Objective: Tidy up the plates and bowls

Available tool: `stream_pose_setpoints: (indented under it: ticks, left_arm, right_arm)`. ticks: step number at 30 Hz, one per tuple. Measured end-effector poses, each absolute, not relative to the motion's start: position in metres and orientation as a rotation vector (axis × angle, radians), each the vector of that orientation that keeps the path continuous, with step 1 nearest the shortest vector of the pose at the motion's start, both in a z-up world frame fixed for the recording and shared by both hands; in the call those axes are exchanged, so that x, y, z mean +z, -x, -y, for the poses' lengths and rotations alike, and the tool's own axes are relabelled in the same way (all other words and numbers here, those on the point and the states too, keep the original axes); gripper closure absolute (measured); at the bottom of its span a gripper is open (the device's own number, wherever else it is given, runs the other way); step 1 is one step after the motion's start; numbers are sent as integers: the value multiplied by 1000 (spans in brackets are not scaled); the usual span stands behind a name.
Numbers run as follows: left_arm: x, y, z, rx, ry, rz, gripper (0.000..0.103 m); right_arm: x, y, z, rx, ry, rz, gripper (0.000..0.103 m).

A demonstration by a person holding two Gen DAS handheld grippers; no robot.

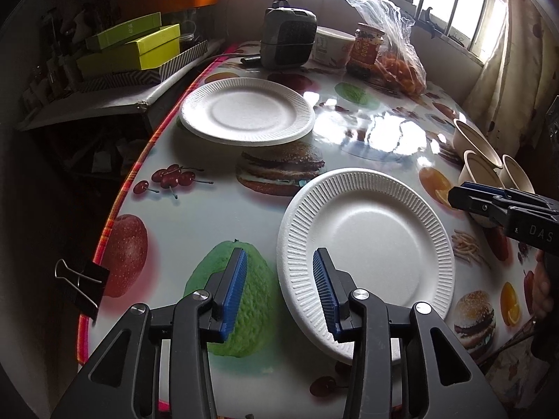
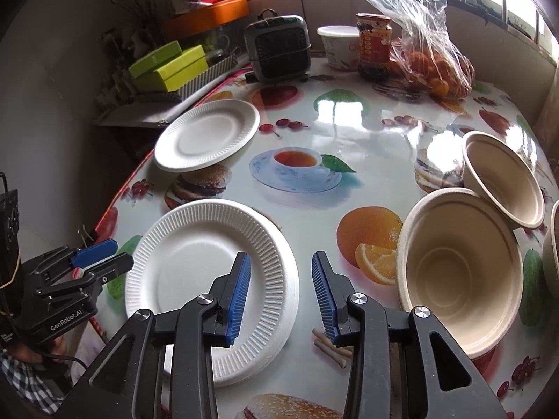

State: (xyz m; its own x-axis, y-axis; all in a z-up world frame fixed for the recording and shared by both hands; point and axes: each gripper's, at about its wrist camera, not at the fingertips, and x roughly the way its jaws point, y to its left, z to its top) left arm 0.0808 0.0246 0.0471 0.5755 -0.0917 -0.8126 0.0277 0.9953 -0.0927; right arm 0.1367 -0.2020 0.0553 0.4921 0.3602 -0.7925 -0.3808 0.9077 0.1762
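Two hand-held grippers hover over a fruit-print table (image 2: 367, 146) laid with paper plates and bowls. The left gripper (image 1: 279, 293) hangs with its jaws apart and empty, straddling the left rim of the near plate (image 1: 370, 255): one blue pad rides over the ribbed rim, the other over the bare cloth beside it. Whether that pad touches the rim cannot be told. The right gripper (image 2: 281, 293), jaws likewise spread and holding nothing, sits off the same plate's right edge, between the plate and the near bowl (image 2: 457, 272), which lies just right of it. A second bowl (image 2: 503, 181) leans against the near bowl's far rim, and a third shows only as a sliver at the edge. The far plate (image 1: 246, 113) rests well apart, toward the table's far left. Being round, the plate offers no long axis; the left gripper looks the better placed to pinch its rim.
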Motion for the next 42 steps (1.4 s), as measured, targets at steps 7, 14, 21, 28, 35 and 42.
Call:
stream_pose_setpoints:
  ticks: [7, 14, 21, 28, 35, 42]
  left_arm:
    - [65, -93, -38, -25, 49, -897, 62]
    - [78, -106, -54, 31, 17, -850, 62]
    - [80, -133, -79, 24, 87, -850, 62]
    - [75, -166, -113, 24, 212, -870, 62]
    - [71, -196, -131, 68, 202, -866, 62]
    - [49, -231, -149, 71, 269, -940, 62]
  right_arm:
    - [71, -152, 188, 466, 43, -926, 60]
    - [79, -173, 170, 483, 64, -913, 59]
    - [82, -200, 146, 508, 118, -897, 59]
    - [75, -237, 128, 524, 130, -930, 57]
    - [67, -263, 119, 531, 78, -989, 57]
    - [54, -288, 110, 528, 15, -1026, 57]
